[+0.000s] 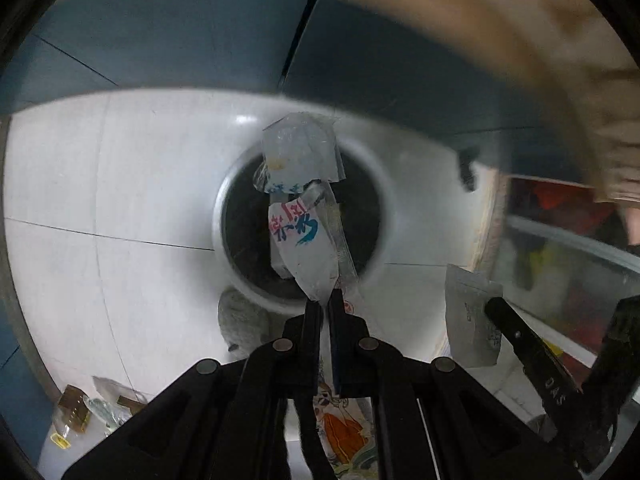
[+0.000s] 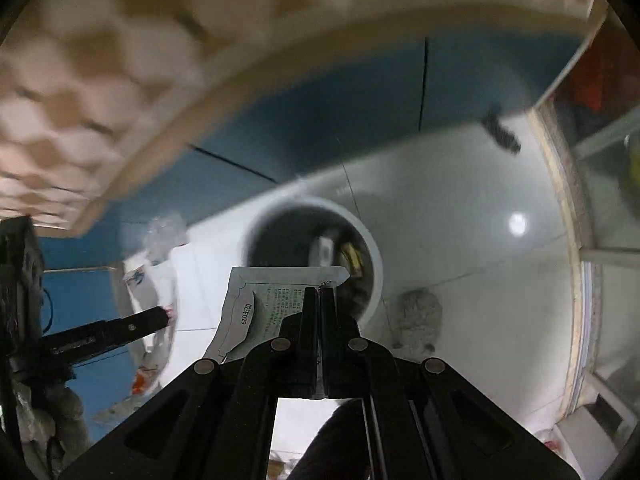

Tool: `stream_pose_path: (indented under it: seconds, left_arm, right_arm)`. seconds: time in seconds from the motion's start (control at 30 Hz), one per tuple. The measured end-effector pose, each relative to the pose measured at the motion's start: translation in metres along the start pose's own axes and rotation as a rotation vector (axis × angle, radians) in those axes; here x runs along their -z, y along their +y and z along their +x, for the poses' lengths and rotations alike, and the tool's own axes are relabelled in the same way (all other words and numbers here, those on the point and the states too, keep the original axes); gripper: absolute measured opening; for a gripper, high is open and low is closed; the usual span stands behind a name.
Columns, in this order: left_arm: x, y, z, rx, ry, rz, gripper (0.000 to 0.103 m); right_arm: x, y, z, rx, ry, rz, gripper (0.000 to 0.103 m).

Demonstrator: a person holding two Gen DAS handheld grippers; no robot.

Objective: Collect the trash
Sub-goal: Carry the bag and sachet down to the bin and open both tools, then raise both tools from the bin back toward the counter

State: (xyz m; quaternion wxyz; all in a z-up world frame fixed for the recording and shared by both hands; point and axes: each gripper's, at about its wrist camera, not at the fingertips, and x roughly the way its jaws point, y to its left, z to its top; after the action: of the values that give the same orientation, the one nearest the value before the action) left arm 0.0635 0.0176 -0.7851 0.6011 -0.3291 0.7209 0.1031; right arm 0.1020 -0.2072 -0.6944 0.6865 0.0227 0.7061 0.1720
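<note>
My left gripper (image 1: 325, 298) is shut on a white plastic wrapper (image 1: 306, 240) with red and blue print; the wrapper hangs over the open mouth of a white round trash bin (image 1: 230, 248) with a dark inside. My right gripper (image 2: 320, 292) is shut on a silver foil sachet (image 2: 256, 308) with printed text, held just short of the same bin (image 2: 370, 256), which holds some trash. The sachet and the right gripper also show in the left wrist view (image 1: 470, 320) at the right. The left gripper's finger (image 2: 120, 328) and its wrapper show at the left of the right wrist view.
The bin stands on a white tiled floor (image 1: 120, 200) against a blue wall (image 1: 180, 40). A crumpled grey wad (image 1: 244, 320) lies beside the bin. Gold and clear wrappers (image 1: 88, 412) lie at the lower left. A glass-fronted cabinet (image 1: 560, 248) stands at the right. A patterned tan surface (image 2: 100, 60) hangs overhead.
</note>
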Motion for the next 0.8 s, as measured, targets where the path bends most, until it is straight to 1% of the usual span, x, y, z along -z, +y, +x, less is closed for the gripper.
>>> stream_pose_path:
  seconds: [0.1, 0.17, 0.23, 0.27, 0.3, 0.37, 0.43, 0.47, 0.5, 0.57, 0.63, 0.7, 0.77, 0.8]
  left_arm:
    - [-0.021, 0.014, 0.061, -0.005, 0.059, -0.009, 0.002]
    - [-0.030, 0.019, 0.088, -0.014, 0.088, 0.001, 0.003]
    - [-0.034, 0.021, 0.104, -0.023, 0.093, 0.004, 0.004]
    - [-0.035, 0.023, 0.110, -0.015, 0.098, 0.000, 0.005]
    - [-0.033, 0.025, 0.114, -0.005, 0.102, -0.005, 0.006]
    - [-0.027, 0.029, 0.116, -0.016, 0.097, -0.014, 0.008]
    - [-0.025, 0.030, 0.112, -0.026, 0.074, -0.011, 0.032]
    - [-0.024, 0.031, 0.109, -0.036, 0.061, -0.012, 0.070]
    - [-0.024, 0.034, 0.106, -0.041, 0.048, -0.011, 0.094]
    - [-0.022, 0.036, 0.096, -0.047, 0.014, -0.012, 0.094]
    - [-0.020, 0.038, 0.087, -0.065, -0.002, -0.017, 0.095]
    - [-0.017, 0.036, 0.080, -0.093, -0.024, -0.005, 0.098]
    - [-0.014, 0.034, 0.070, -0.133, -0.059, 0.016, 0.098]
    - [-0.010, 0.033, 0.065, -0.158, -0.084, 0.025, 0.098]
  right_arm:
    - [0.007, -0.011, 0.068, 0.031, 0.026, -0.003, 0.001]
    - [0.010, -0.018, 0.109, 0.047, 0.047, -0.003, 0.001]
    - [0.011, -0.022, 0.139, 0.062, 0.061, -0.012, 0.001]
    - [0.012, -0.023, 0.151, 0.064, 0.069, -0.018, 0.001]
    - [0.012, -0.024, 0.160, 0.066, 0.078, -0.021, 0.001]
    - [0.012, -0.028, 0.173, 0.061, 0.096, -0.016, 0.002]
    - [0.012, -0.029, 0.180, 0.066, 0.118, -0.009, 0.003]
    - [0.013, -0.030, 0.182, 0.061, 0.127, -0.006, 0.005]
    - [0.013, -0.031, 0.184, 0.061, 0.135, -0.002, 0.007]
    - [0.011, -0.035, 0.184, 0.077, 0.139, 0.001, 0.012]
    - [0.008, -0.039, 0.183, 0.071, 0.141, 0.013, 0.023]
    - [0.006, -0.036, 0.177, 0.070, 0.136, 0.015, 0.043]
    - [0.004, -0.036, 0.171, 0.054, 0.130, 0.017, 0.050]
    - [0.003, -0.035, 0.167, 0.047, 0.126, 0.013, 0.051]
